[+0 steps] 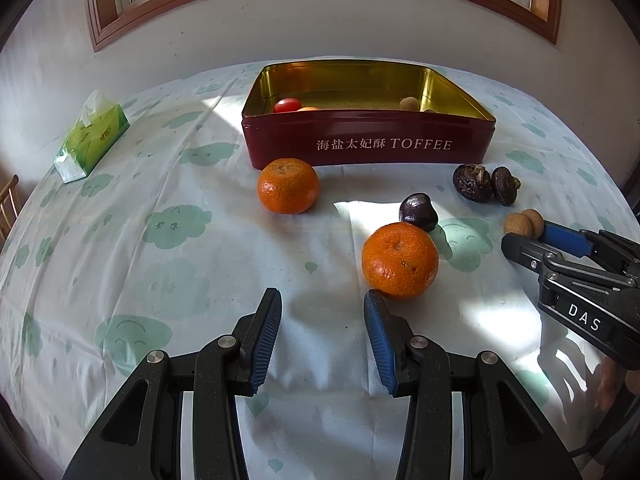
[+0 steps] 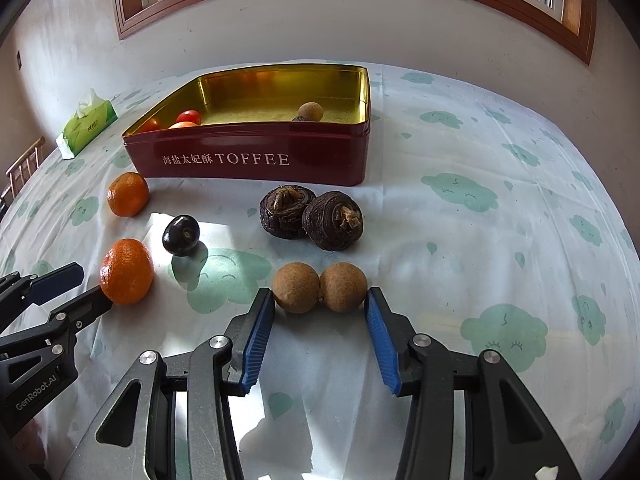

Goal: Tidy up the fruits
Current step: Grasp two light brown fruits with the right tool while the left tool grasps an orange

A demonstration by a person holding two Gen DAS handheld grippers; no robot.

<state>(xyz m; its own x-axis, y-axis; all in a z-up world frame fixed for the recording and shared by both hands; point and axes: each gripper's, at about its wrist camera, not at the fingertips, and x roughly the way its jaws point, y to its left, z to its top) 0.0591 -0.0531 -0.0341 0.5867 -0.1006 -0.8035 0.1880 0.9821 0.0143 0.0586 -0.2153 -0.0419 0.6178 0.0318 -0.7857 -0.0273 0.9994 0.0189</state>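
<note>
A red TOFFEE tin [image 1: 368,152] [image 2: 248,168] stands open at the back, holding a cherry tomato [image 1: 287,105], an orange piece and a longan [image 2: 311,112]. On the cloth lie two mandarins [image 1: 288,186] [image 1: 400,260], a dark plum [image 1: 418,211], two water chestnuts [image 2: 310,216] and two longans [image 2: 320,287]. My left gripper [image 1: 322,312] is open, its right fingertip just short of the near mandarin [image 2: 126,272]. My right gripper [image 2: 320,300] is open, its fingertips at either side of the two longans.
A green tissue pack [image 1: 92,138] lies at the back left. A chair back [image 2: 22,166] shows past the table's left edge. A wall with a wood-framed window rises behind the tin.
</note>
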